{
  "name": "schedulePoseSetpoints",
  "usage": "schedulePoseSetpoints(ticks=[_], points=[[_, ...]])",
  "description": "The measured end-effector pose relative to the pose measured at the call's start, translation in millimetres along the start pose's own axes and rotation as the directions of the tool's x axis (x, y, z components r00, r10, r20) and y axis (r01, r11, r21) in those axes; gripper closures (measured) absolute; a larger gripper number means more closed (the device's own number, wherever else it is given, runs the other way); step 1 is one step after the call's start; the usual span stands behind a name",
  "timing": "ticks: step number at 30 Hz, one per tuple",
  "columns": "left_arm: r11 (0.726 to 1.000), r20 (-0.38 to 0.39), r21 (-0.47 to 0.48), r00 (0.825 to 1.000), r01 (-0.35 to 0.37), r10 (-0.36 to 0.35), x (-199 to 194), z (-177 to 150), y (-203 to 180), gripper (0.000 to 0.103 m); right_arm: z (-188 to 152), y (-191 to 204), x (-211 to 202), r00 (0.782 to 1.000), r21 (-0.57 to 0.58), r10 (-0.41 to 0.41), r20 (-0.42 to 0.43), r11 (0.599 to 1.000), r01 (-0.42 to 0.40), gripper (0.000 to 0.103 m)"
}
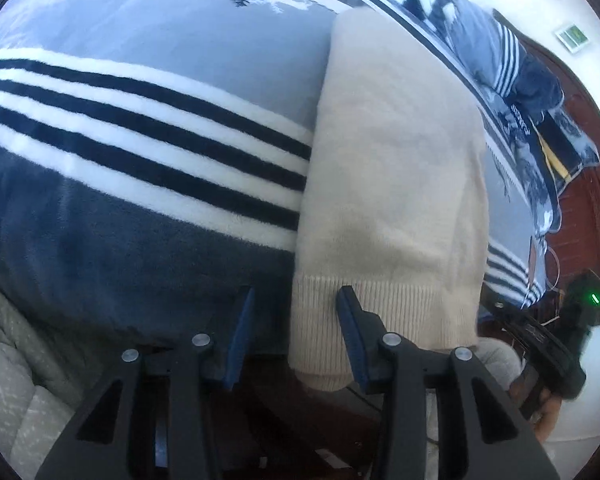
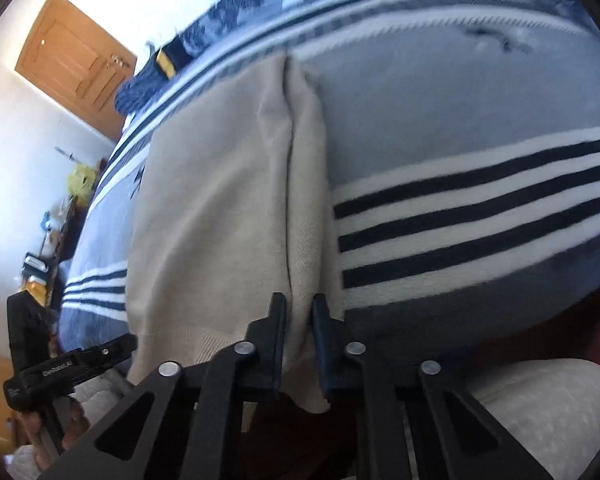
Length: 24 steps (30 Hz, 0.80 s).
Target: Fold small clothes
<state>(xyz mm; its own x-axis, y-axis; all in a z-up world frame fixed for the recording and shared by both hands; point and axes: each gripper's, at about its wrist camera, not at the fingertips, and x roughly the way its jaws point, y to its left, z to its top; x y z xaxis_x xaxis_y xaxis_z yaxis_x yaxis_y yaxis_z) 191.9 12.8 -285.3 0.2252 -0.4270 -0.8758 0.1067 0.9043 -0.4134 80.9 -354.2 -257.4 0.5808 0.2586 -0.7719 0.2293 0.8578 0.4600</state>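
Observation:
A cream knit sweater lies lengthwise on a blue-grey blanket with white and navy stripes, its ribbed hem hanging over the near edge. My left gripper is open, its jaws straddling the left corner of the hem. In the right wrist view the same sweater shows a folded ridge along its right side. My right gripper is shut on the hem at that right fold. The other gripper appears at the frame edge in each view.
The blanket covers a bed with reindeer motifs. Pillows lie at the far end. A wooden door and cluttered shelves stand to the left in the right wrist view. A pale quilt lies lower left.

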Motion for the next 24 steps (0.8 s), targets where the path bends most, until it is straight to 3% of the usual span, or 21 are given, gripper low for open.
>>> schedulePoseSetpoints(ticks=[1, 2, 5, 6, 7, 8, 9, 10, 11, 13, 16, 19, 20, 21, 22, 24], points=[[1.000, -0.007, 0.005, 1.000, -0.008, 0.008, 2, 0, 2, 0.060, 1, -1, 9, 0.997, -0.007, -0.072, -0.026, 0.997, 0.072, 0.096], [1.000, -0.017, 0.005, 1.000, -0.006, 0.006, 2, -1, 3, 0.060, 6, -4, 23, 0.994, 0.012, -0.088, -0.067, 0.996, 0.089, 0.096], [0.998, -0.009, -0.023, 0.999, 0.052, -0.053, -2, 2, -4, 0.059, 8, -12, 9, 0.999, 0.063, -0.042, -0.028, 0.997, 0.044, 0.095], [0.997, 0.001, -0.036, 0.997, 0.074, -0.074, -6, 3, 2, 0.054, 8, -14, -1, 1.000, 0.084, -0.015, 0.002, 0.996, 0.014, 0.081], [0.994, 0.011, -0.055, 0.995, 0.096, -0.096, -6, 4, 6, 0.052, 6, -17, -8, 0.999, 0.107, 0.022, 0.023, 0.994, -0.025, 0.048], [0.992, 0.013, -0.067, 0.994, 0.107, -0.106, -6, 7, 9, 0.052, 2, -20, -14, 0.998, 0.126, 0.056, 0.037, 0.990, -0.060, 0.033], [0.991, 0.011, -0.077, 0.994, 0.112, -0.111, -4, 10, 10, 0.052, -2, -21, -16, 0.995, 0.144, 0.088, 0.044, 0.985, -0.094, 0.025], [0.989, 0.004, -0.094, 0.993, 0.116, -0.117, -1, 14, 12, 0.052, -6, -21, -14, 0.993, 0.157, 0.116, 0.029, 0.980, -0.119, 0.025], [0.988, -0.002, -0.103, 0.993, 0.119, -0.120, 2, 15, 15, 0.052, -8, -18, -9, 0.991, 0.167, 0.136, 0.004, 0.977, -0.135, 0.027], [0.988, -0.011, -0.096, 0.992, 0.122, -0.124, 5, 13, 13, 0.052, -11, -10, -4, 0.993, 0.150, 0.117, -0.029, 0.982, -0.111, 0.056], [0.992, -0.016, -0.059, 0.993, 0.115, -0.116, 5, 10, 7, 0.052, -16, -2, -2, 0.991, 0.145, 0.116, -0.059, 0.984, -0.106, 0.070], [0.995, -0.036, -0.025, 0.994, 0.098, -0.099, 9, 9, 0, 0.052, -21, 1, 9, 0.981, 0.179, 0.156, -0.114, 0.975, -0.135, 0.073], [0.996, -0.038, -0.014, 0.995, 0.090, -0.090, 10, 7, -2, 0.052, -25, 1, 13, 0.979, 0.181, 0.161, -0.128, 0.974, -0.137, 0.080], [0.996, -0.036, -0.006, 0.996, 0.086, -0.086, 9, 6, -3, 0.052, -26, 2, 16, 0.980, 0.169, 0.144, -0.140, 0.978, -0.120, 0.099], [0.997, -0.034, 0.007, 0.997, 0.074, -0.074, 8, 6, -5, 0.052, -27, 2, 15, 0.983, 0.155, 0.116, -0.144, 0.984, -0.094, 0.099], [0.998, -0.032, 0.021, 0.998, 0.057, -0.057, 8, 4, -6, 0.052, -25, 5, -6, 0.996, 0.133, 0.055, -0.067, 0.990, -0.046, 0.100]])
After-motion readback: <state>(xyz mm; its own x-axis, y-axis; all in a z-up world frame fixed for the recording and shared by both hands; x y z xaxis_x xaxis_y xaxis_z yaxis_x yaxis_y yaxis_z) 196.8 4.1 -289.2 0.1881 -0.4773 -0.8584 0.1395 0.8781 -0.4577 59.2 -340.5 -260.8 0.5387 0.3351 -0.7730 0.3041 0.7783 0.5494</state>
